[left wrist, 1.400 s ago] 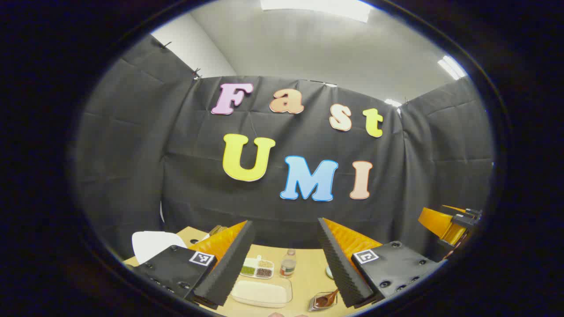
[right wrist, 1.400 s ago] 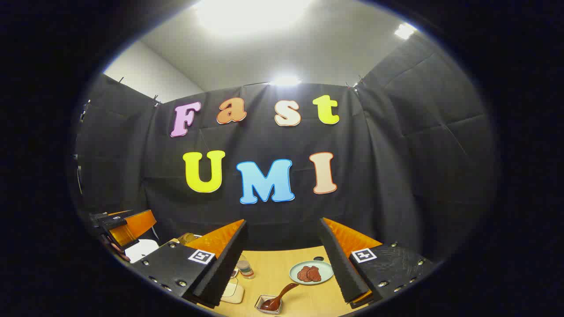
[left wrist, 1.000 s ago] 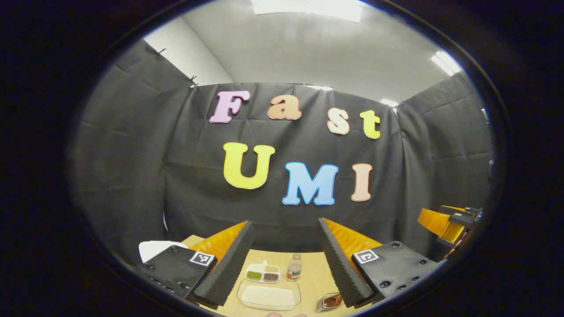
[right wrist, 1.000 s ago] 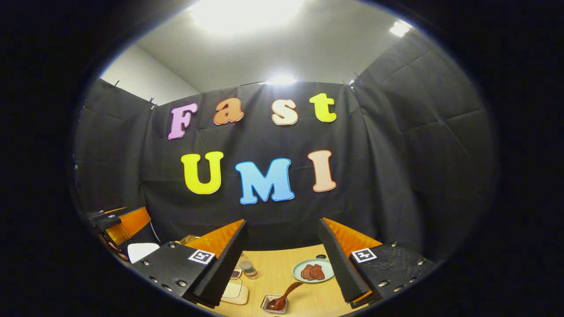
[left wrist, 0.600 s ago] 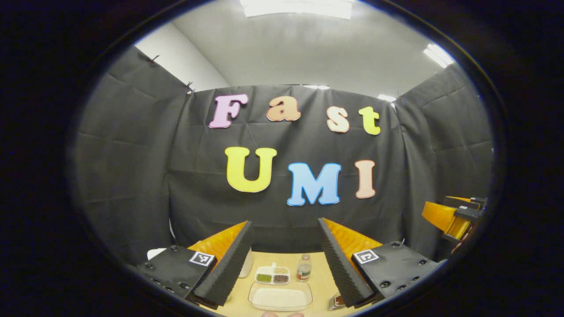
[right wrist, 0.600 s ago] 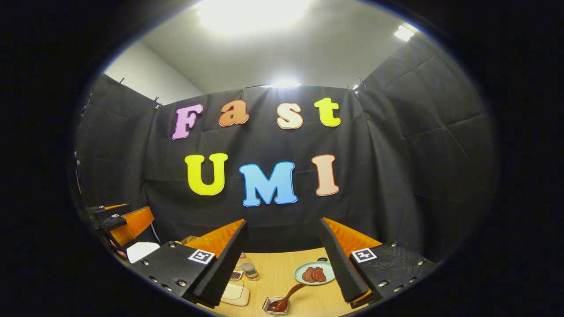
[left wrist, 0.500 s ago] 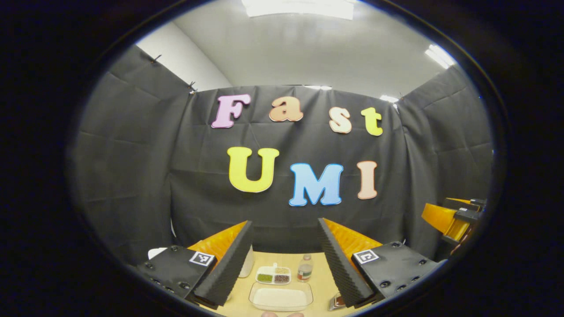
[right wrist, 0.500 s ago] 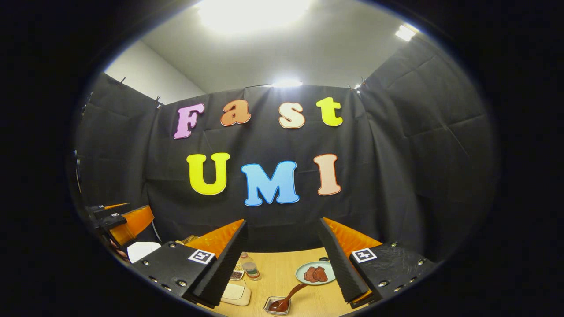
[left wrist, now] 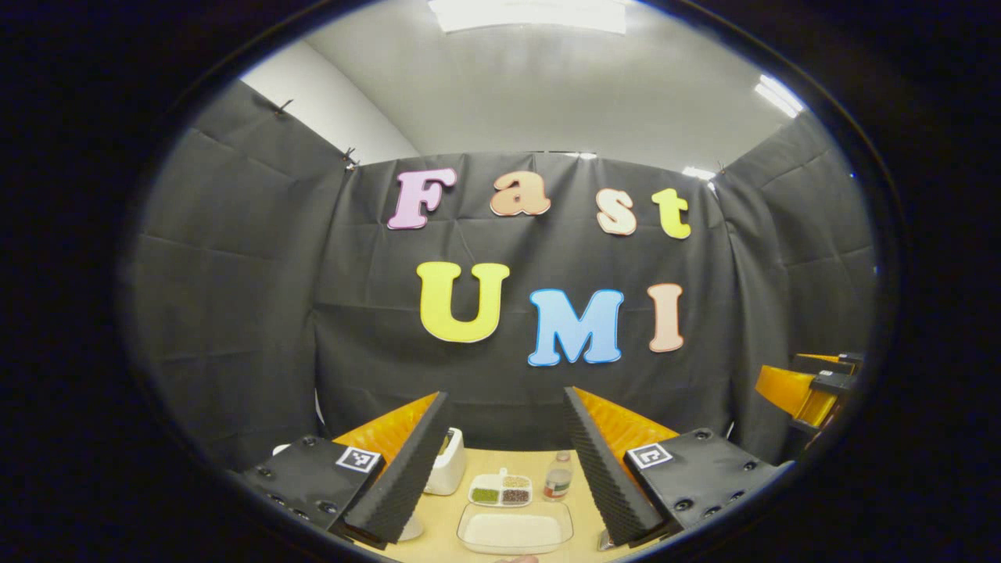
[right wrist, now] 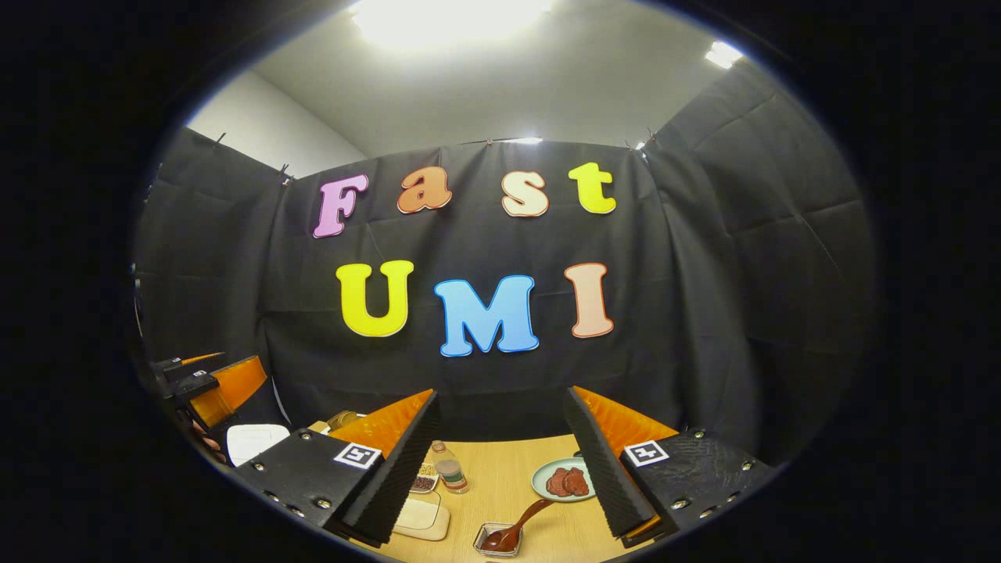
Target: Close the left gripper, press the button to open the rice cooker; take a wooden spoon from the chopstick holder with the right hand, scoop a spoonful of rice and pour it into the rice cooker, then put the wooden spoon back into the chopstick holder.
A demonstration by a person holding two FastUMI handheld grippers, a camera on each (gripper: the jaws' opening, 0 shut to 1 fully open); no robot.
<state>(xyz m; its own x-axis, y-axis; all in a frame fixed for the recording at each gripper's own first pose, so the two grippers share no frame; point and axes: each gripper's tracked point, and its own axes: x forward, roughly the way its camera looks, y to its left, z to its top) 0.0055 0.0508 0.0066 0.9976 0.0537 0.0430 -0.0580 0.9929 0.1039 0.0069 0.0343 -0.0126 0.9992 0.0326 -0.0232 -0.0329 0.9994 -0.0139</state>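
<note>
Step in hand, by my read: shut the left gripper and get it to the cooker's button. Nothing of the task looks started.

Left gripper view, L to R: white rice cooker (left wrist: 447, 461) sits at the table's far left, partly behind the left gripper's (left wrist: 500, 461) own left finger, lid down as far as I can see. Both fingers stand wide apart, holding nothing. Between them, further off: a 4-part dish (left wrist: 500, 490) of beans, a small bottle (left wrist: 557, 477), and nearer, the clear tray of rice (left wrist: 514, 530). Far R edge: the other gripper, held up off the table (left wrist: 438, 516).

Right gripper view, L to R: the white cooker lid (right wrist: 254, 439) at far L, then the right gripper (right wrist: 500, 461), fingers spread, empty. Past it a spoon (right wrist: 516, 528) lies in a small dish, w/ a plate (right wrist: 547, 477) of meat just beyond. I can't make out the chopstick holder.

To do it well:
1. Clench the left fingers fully first, so 1 blunt tip does the pressing.
2. Swing left and tip down; the button isn't visible yet.
3. Press straight, no sideways shove; the cooker may slide.
4. Keep the right gripper clear of the lid's swing.
</note>
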